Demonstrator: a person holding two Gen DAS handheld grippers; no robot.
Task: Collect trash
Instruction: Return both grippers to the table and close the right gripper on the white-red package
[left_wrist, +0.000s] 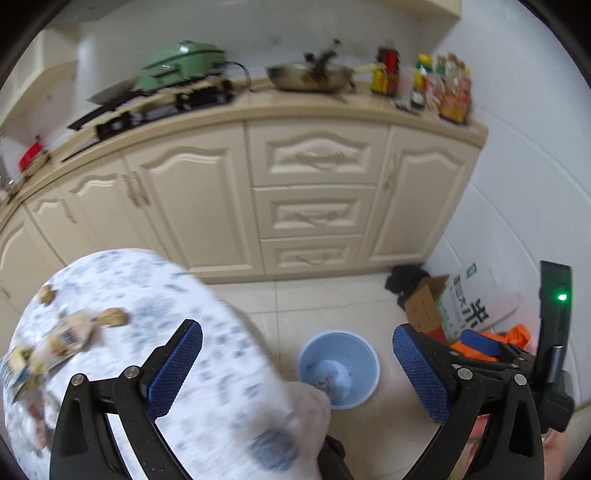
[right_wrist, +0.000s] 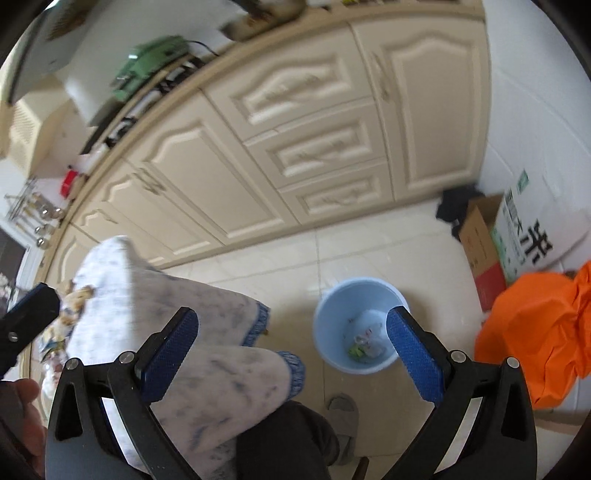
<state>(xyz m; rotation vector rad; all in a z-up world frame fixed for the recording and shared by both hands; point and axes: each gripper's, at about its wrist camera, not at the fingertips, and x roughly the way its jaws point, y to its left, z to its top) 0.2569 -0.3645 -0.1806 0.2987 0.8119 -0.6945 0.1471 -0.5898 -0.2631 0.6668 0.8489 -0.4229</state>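
A light blue bin (left_wrist: 338, 368) (right_wrist: 360, 325) stands on the tiled floor, with white and green scraps lying in its bottom. My left gripper (left_wrist: 295, 365) is open wide above the table's edge, nothing between its blue pads. My right gripper (right_wrist: 291, 354) is also open and empty, high over the bin. A round table with a white, blue-patterned cloth (left_wrist: 147, 332) (right_wrist: 177, 325) carries wrappers and nut shells (left_wrist: 66, 336) at its left side. The tip of my left gripper shows at the left edge of the right wrist view.
Cream cabinets (left_wrist: 310, 199) and a counter with a green cooker (left_wrist: 181, 62) and a pan run behind. A cardboard box (left_wrist: 428, 306) and an orange bag (right_wrist: 543, 332) sit at the right by the wall. A person's dark trousers and slipper (right_wrist: 343, 417) are below.
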